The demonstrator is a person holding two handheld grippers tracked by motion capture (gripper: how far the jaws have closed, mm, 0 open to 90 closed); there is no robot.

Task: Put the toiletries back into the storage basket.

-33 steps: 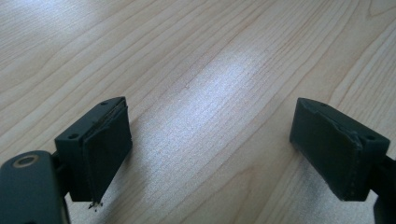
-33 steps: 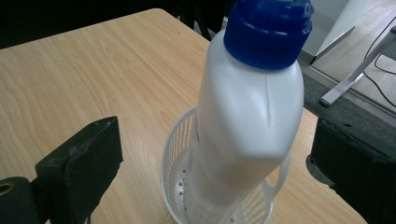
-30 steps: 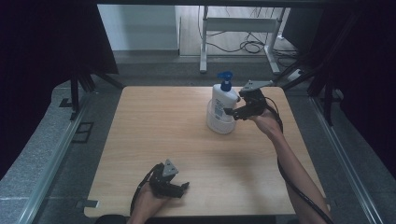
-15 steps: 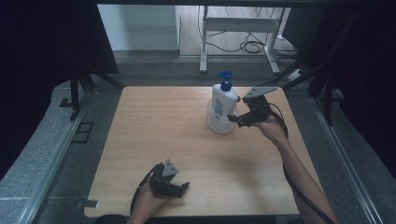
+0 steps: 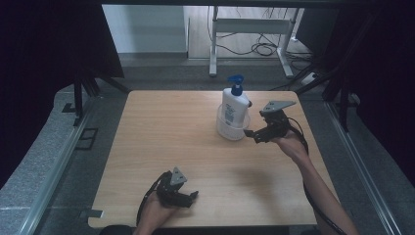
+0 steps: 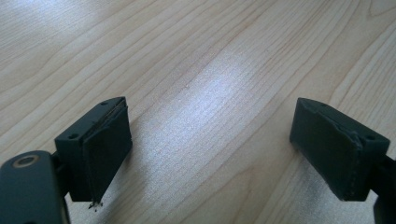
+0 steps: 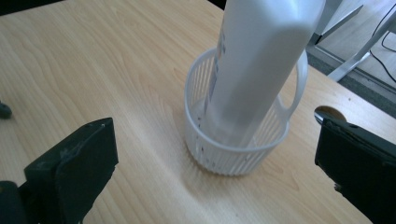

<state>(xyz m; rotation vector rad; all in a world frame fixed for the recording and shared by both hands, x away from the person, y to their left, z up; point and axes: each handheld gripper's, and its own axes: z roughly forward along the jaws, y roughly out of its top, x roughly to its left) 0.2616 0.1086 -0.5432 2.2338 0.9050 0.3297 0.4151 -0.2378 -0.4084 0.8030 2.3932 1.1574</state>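
While my right gripper (image 5: 250, 133) hangs just beside the small white slotted basket (image 5: 233, 128), its jaws stand spread wide with nothing between them, and in my right gripper view the basket (image 7: 233, 144) sits ahead of the gap, apart from both pads. A white pump bottle (image 5: 234, 106) with a blue pump head stands inside that basket, and from my right gripper's camera the bottle (image 7: 261, 60) leans a little toward the upper right, its base down among the basket's ribs. Basket and bottle are at the far right part of the wooden table (image 5: 166, 137), near the far edge. My left gripper (image 5: 192, 196) rests low at the near edge of the table, well apart from the basket, with my hand (image 5: 155, 213) wrapped around its body. Its jaws are spread too, and in my left gripper view bare wood grain (image 6: 205, 93) lies between the two black pads (image 6: 107, 149). Beyond the table I see a grey floor with cables (image 5: 264, 49) and a metal frame (image 5: 249, 29).
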